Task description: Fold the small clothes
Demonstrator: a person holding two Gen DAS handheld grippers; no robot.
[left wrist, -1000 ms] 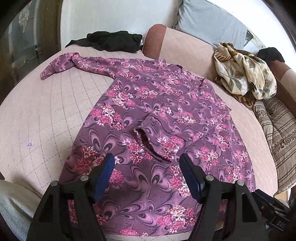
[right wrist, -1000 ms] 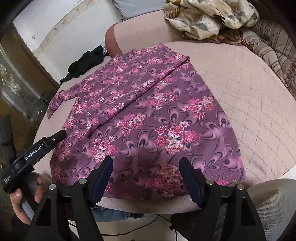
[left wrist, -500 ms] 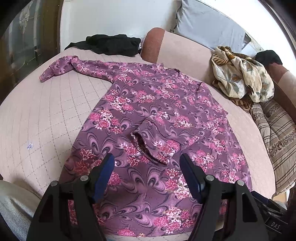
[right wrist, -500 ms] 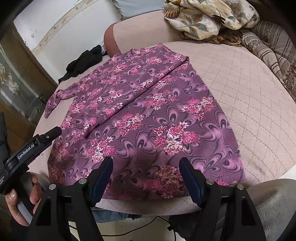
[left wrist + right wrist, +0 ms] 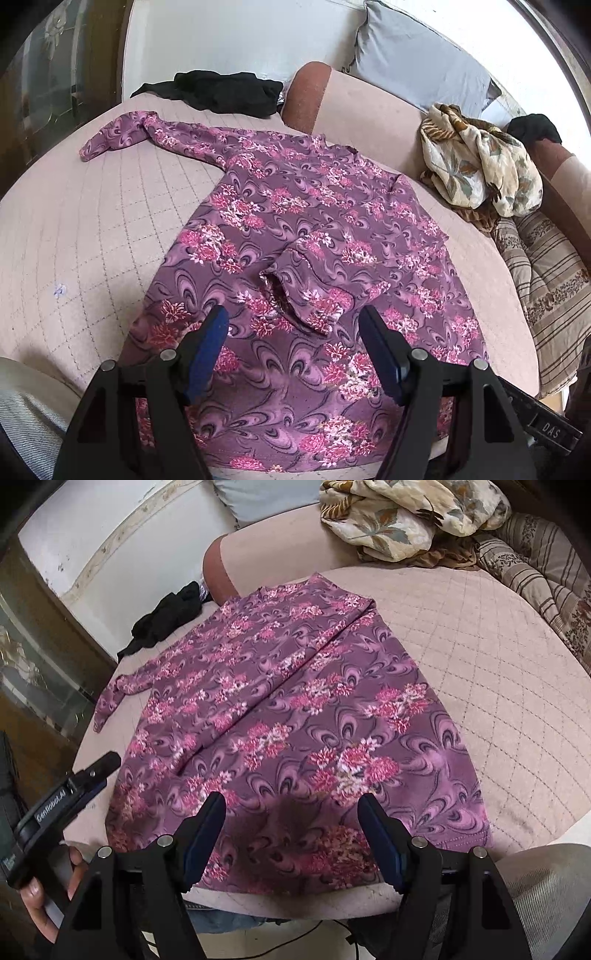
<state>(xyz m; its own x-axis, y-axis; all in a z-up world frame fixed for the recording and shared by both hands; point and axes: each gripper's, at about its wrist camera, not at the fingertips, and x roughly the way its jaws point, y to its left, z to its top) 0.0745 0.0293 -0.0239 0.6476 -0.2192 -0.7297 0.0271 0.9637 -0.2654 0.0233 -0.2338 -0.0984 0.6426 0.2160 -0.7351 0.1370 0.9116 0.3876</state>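
A purple floral long-sleeved top [image 5: 295, 236] lies spread flat on a quilted pink cushion [image 5: 85, 229]. One sleeve is folded in over the body, its cuff [image 5: 295, 295] near the middle. The other sleeve [image 5: 147, 133] stretches out to the far left. My left gripper [image 5: 293, 332] is open and empty, hovering above the near hem. My right gripper [image 5: 291, 816] is open and empty above the top [image 5: 295, 709] near its hem. The left gripper's body also shows at the right wrist view's left edge [image 5: 59, 801], held by a hand.
A black garment [image 5: 218, 92] lies at the cushion's far edge. A crumpled cream floral cloth [image 5: 480, 166] and a striped blanket [image 5: 546, 266] lie to the right. A grey pillow [image 5: 417, 62] leans on the wall. A dark cabinet [image 5: 44, 657] stands at left.
Both grippers have drawn back and up a little from the top, so more of the far sleeve and cushion shows. The top has not moved. Both stay open.
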